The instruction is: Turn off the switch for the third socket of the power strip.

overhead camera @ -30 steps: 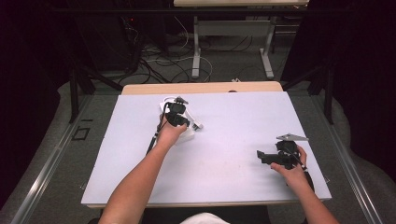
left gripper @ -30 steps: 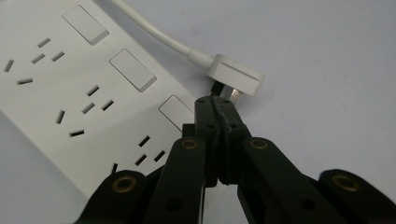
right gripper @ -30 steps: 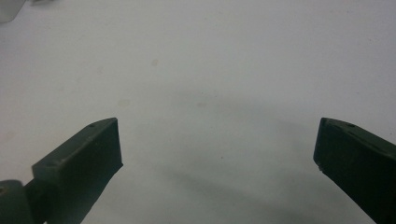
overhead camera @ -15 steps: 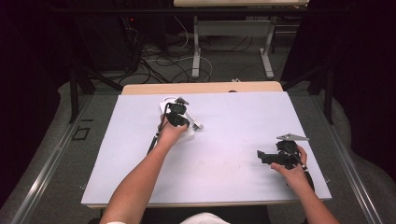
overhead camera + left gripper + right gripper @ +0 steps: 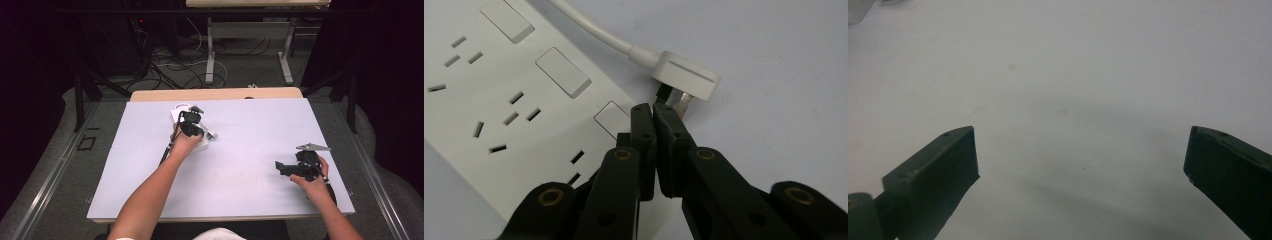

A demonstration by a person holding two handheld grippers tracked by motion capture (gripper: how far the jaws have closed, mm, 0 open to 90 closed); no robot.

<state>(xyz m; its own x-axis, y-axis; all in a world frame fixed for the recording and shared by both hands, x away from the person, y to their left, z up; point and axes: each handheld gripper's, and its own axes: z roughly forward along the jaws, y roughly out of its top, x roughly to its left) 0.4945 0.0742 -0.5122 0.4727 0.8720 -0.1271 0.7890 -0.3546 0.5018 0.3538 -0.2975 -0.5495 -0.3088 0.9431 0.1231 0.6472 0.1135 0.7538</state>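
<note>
My left gripper (image 5: 654, 111): jaws drawn nearly together, a thin slit between the pads. The tips sit at the metal pins of the white plug (image 5: 686, 75), just beside the edge of the white power strip (image 5: 499, 100). Whether the pads pinch a pin or merely touch it cannot be told; one pin shows bright just past the right tip. In the high view this gripper (image 5: 191, 123) stands over the strip at the far left-centre of the table (image 5: 250, 130).

My right gripper (image 5: 1080, 150): jaws spread wide, nothing between them, bare table surface beneath. In the high view it (image 5: 290, 169) rests near the table's right edge, well apart from the plug.

Plug: flat, white, angled body; its cord (image 5: 594, 27) runs off in a curve past the strip's upper end. It lies on the table with pins pointing toward my left jaws.

Power strip: white, flat on the table, with rows of socket slots and rectangular rocker switches (image 5: 563, 72) along one side.
</note>
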